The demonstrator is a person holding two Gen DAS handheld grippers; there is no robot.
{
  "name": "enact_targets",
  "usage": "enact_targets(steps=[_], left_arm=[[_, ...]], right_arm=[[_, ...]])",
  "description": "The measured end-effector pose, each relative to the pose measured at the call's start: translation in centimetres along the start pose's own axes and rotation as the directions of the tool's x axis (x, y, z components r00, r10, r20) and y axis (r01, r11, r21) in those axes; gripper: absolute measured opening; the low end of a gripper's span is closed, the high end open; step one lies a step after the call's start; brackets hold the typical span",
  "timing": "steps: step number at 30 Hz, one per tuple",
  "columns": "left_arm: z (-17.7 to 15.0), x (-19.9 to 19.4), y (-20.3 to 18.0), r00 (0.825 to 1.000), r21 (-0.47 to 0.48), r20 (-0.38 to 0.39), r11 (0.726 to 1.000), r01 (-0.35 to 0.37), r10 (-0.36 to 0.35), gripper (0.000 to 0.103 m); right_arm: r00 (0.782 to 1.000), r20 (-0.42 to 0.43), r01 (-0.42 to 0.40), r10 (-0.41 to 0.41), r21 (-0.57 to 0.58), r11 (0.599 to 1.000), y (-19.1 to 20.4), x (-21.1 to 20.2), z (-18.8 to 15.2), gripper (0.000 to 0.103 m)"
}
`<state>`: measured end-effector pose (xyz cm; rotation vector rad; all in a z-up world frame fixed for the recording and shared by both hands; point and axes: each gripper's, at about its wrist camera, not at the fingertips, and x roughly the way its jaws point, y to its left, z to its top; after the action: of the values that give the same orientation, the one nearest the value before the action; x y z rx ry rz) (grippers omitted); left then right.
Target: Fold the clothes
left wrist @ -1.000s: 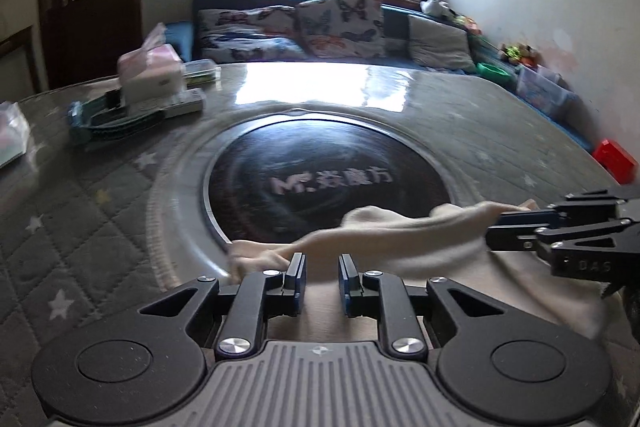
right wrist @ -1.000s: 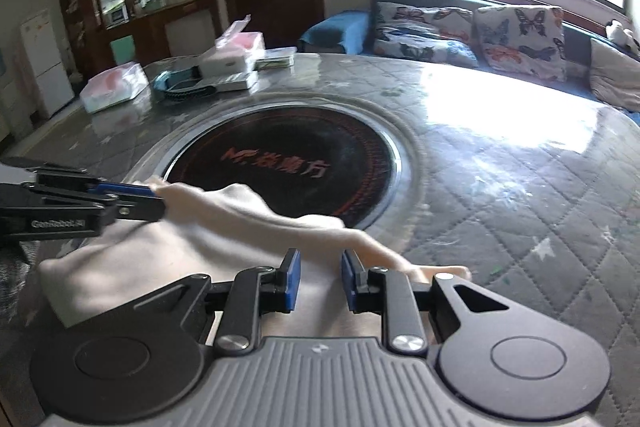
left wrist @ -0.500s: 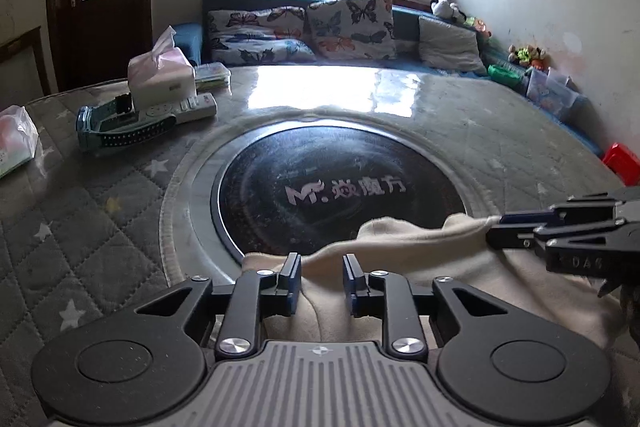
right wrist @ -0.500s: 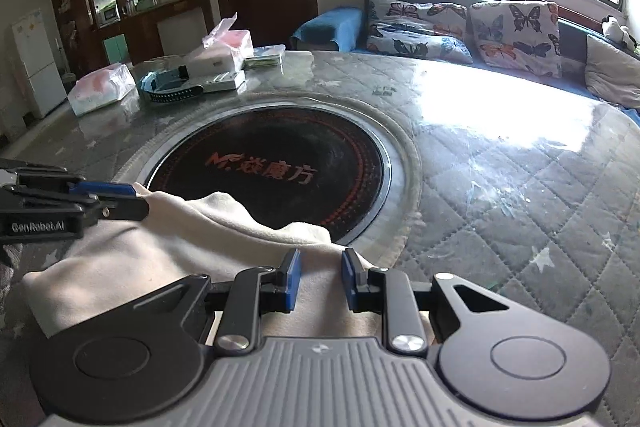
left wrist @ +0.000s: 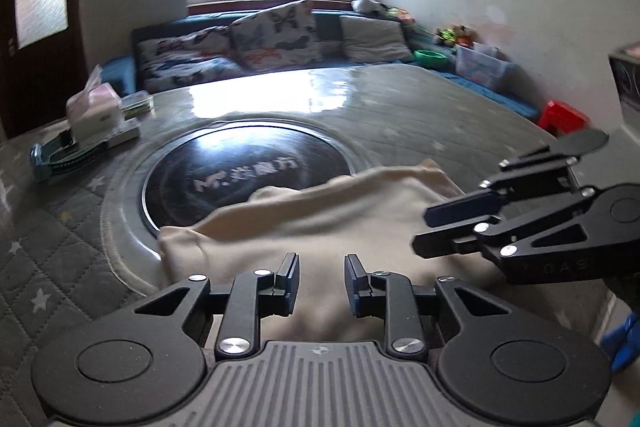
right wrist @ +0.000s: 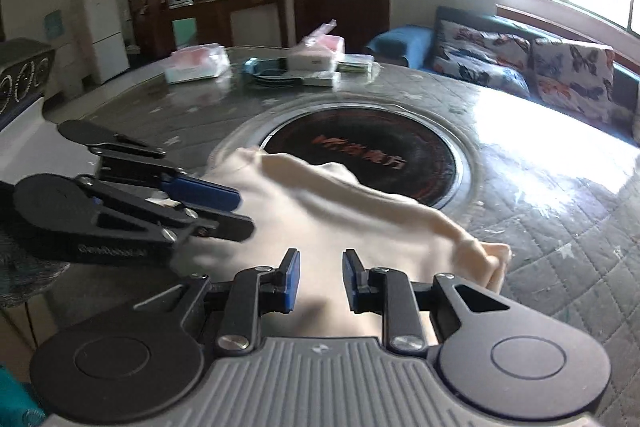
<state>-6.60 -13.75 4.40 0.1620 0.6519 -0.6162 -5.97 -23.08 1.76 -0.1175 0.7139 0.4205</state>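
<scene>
Left wrist view: the left gripper (left wrist: 322, 281) stands with jaws parted, nothing between them, above the near part of the cream garment (left wrist: 320, 223). The right gripper (left wrist: 440, 231) enters from the right side of this view, its jaws also parted and empty, held over the garment's right portion.

Location of the garment: it lies on the quilted round table (left wrist: 420, 115), its far edge overlapping the dark inset disc (left wrist: 240, 167) at the table's centre. Whether either gripper touches the cloth cannot be determined; motion blur obscures the margin.

Governing relation: the garment lies directly ahead of and beneath both grippers, its long axis running across the line of the fingers, left to right. In the right wrist view the garment (right wrist: 340, 211) ends in a bunched corner (right wrist: 488, 255) just right of the right gripper (right wrist: 318, 281), while the left gripper (right wrist: 224, 211) covers the opposite end. Each gripper is thus nearer its own end. Judgement: a fold appears to have been laid down; the next grasp would take these ends.

Containers: a tissue box (left wrist: 94, 111) with tissue protruding sits at the table's far left, and a clear packet (right wrist: 196, 63) with reddish contents lies nearby. Neither bears on the work.
</scene>
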Motion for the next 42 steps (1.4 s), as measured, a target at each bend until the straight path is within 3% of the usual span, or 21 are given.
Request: enact_targets(steps=[5,14,21,26,30,34,42], left_arm=[[-1.1,-0.4,-1.3,0.999,0.016,-0.002,0.999,0.034,-0.034,0.027],[-2.1,0.3,-2.0,1.0,0.046,-0.018,0.999,0.014,-0.013,0.028],[-2.2,0.1,-1.9,1.0,0.036,-0.022,0.999,0.012,-0.012,0.029],[-2.4,0.1,-1.9,1.0,0.035,-0.019,0.999,0.009,-0.009,0.029],[-2.3,0.1,-1.9,1.0,0.027,-0.021,1.0,0.007,-0.006,0.029],[-2.2,-0.7,-1.2,1.0,-0.007,-0.011,1.0,0.0,0.0,0.03],[-2.6,-1.7,1.6,0.999,-0.122,-0.013,0.992,-0.034,0.032,0.03]], right_arm=[[1.0,0.002,-0.014,0.014,-0.021,1.0,1.1,-0.3,-1.0,0.023],[1.0,-0.001,0.031,-0.031,-0.063,0.998,1.9,0.8,-2.9,0.023],[0.997,0.034,0.067,-0.067,-0.009,0.998,0.5,-1.6,-2.8,0.022],[0.994,0.005,0.105,-0.105,0.05,0.993,-1.2,-1.6,-4.1,0.023],[0.996,0.009,0.088,-0.089,0.09,0.992,-1.9,-1.2,-4.6,0.023],[0.996,0.017,0.087,-0.089,0.068,0.994,-1.9,-1.8,-4.0,0.024],[0.996,0.002,0.084,-0.086,0.142,0.986,-3.5,-0.7,-4.2,0.024]])
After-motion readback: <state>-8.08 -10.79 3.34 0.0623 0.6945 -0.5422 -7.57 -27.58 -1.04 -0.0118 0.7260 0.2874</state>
